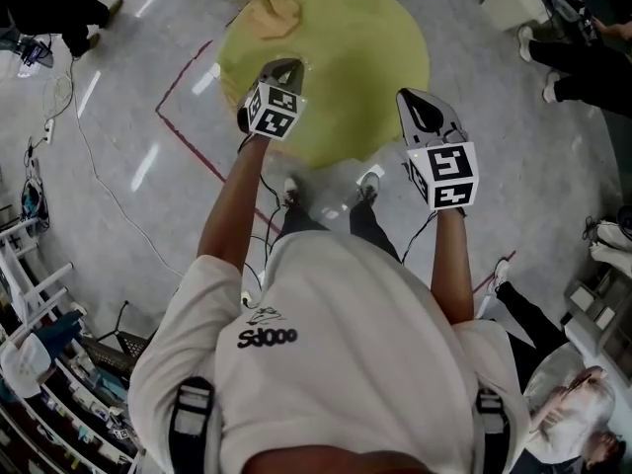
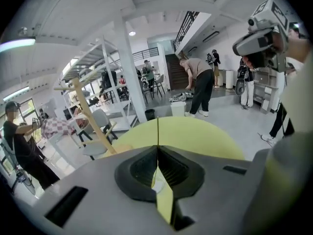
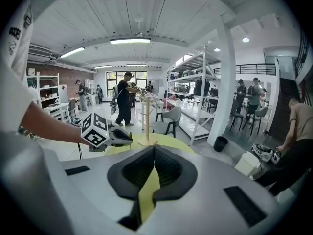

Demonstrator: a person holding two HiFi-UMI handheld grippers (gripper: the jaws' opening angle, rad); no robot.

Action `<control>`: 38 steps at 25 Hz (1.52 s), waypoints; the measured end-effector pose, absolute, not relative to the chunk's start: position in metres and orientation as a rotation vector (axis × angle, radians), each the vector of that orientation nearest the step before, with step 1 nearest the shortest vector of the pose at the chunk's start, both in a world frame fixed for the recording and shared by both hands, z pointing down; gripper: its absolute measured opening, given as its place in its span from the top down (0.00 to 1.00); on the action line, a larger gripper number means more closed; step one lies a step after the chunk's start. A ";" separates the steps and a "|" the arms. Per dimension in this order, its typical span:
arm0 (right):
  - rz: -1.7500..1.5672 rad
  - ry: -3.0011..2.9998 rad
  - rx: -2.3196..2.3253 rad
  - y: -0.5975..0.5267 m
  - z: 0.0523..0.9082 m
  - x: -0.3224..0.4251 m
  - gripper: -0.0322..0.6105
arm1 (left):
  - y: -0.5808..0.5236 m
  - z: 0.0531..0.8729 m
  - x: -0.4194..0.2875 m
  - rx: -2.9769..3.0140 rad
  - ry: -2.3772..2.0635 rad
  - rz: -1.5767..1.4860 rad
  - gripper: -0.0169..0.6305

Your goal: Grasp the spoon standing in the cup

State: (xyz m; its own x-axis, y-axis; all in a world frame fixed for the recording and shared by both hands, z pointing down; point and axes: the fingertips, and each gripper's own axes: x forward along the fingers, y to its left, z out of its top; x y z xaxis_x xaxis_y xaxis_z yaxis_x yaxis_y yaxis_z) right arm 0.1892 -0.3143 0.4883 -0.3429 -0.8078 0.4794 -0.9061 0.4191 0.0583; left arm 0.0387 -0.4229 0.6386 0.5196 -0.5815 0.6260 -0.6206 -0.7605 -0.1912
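No cup or spoon shows in any view. The round yellow-green table (image 1: 365, 47) lies in front of me, bare apart from a wooden stand (image 1: 269, 13) at its far left edge. My left gripper (image 1: 281, 69) hovers over the table's near left part, jaws shut with nothing between them (image 2: 157, 148). Held over the near right edge, my right gripper (image 1: 423, 109) is also shut and empty (image 3: 153, 148). The right gripper view shows the left gripper (image 3: 105, 133) beside the stand (image 3: 146, 121).
A red tape line (image 1: 183, 77) runs on the shiny floor left of the table. A white bin (image 1: 513, 3) stands beyond at the right. People, metal shelving (image 3: 195, 92) and chairs (image 3: 168, 119) surround the table at some distance.
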 end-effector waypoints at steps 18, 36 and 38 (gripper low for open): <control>0.049 -2.354 1.488 -0.302 0.407 0.162 0.91 | -0.377 0.475 0.008 2.854 -1.265 0.704 0.92; -0.170 -2.380 1.412 -0.298 0.348 0.115 0.91 | -0.329 0.364 -0.036 2.963 -1.395 0.469 0.92; -0.177 -2.382 1.408 -0.299 0.345 0.111 0.92 | -0.328 0.361 -0.039 2.965 -1.401 0.466 0.92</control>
State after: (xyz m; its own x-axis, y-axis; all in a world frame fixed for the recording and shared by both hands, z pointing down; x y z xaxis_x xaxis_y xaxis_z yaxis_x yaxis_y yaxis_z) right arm 0.1110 -0.2985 0.3449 -0.4345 -0.8661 0.2471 -0.8202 0.4938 0.2889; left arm -0.0387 -0.3279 0.3609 0.6055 -0.7755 0.1785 -0.7277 -0.6304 -0.2702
